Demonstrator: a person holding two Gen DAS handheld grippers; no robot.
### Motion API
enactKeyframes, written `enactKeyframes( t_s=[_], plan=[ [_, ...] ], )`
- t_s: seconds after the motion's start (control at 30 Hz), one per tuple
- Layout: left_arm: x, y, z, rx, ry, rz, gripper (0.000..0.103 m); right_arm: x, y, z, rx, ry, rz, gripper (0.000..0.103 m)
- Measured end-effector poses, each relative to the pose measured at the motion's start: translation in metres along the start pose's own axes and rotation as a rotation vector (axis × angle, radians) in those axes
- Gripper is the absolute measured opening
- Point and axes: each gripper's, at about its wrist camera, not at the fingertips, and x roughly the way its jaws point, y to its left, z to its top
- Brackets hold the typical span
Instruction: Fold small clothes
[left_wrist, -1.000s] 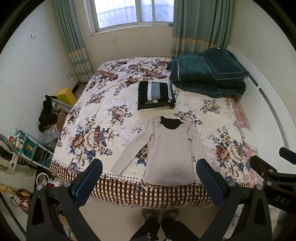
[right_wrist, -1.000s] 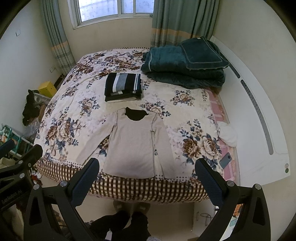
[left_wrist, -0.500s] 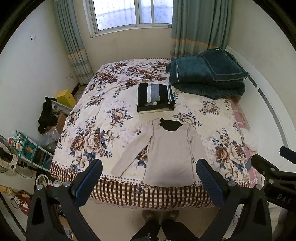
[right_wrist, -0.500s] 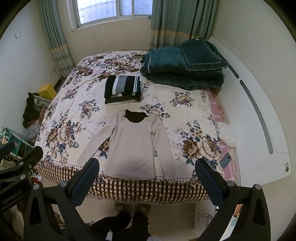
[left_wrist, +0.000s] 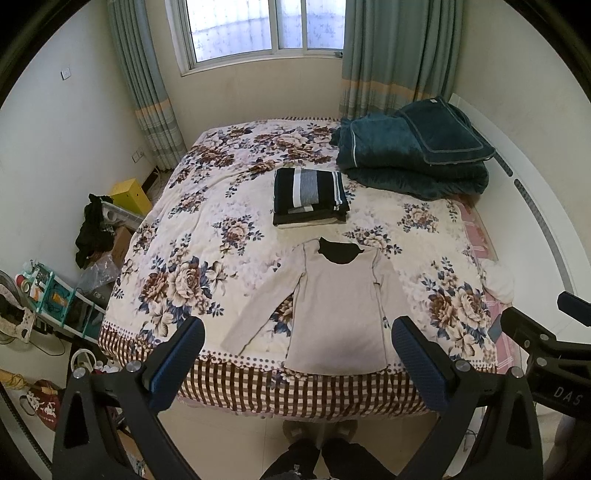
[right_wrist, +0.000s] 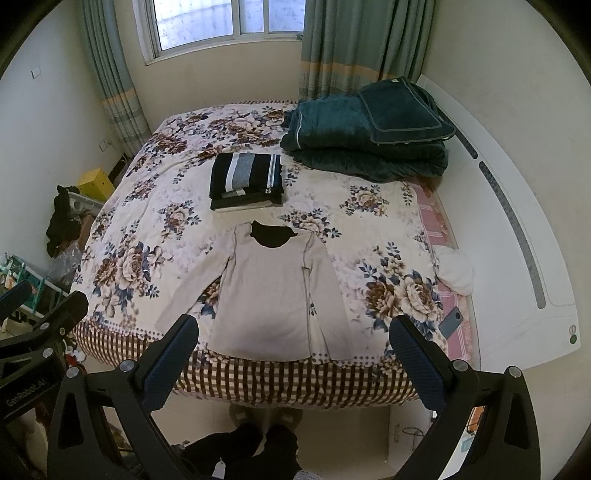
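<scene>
A shirt (left_wrist: 338, 310) lies flat on the bed (left_wrist: 207, 229) at its near edge, collar toward the far side. Just behind it sits a stack of folded clothes (left_wrist: 310, 195), and a blanket (left_wrist: 413, 155) is piled at the far right corner. A phone (right_wrist: 451, 322) lies near the bed's right edge, right of the shirt.

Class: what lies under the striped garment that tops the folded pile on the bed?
Under the striped garment, the pile's front edge shows dark folded layers and a pale one at the bottom, resting on the floral bedspread. How many pieces, and what they are, stays covered.
</scene>
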Motion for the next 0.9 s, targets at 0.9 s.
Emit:
enactKeyframes(
  t_s=[0.9],
  plan=[
    [0.082, -0.007, 0.018, 0.014, -0.080, 0.047, 0.103, 0.058, -0.013, 0.012, 0.102, 0.023, -0.014, 0.103]
  ],
)
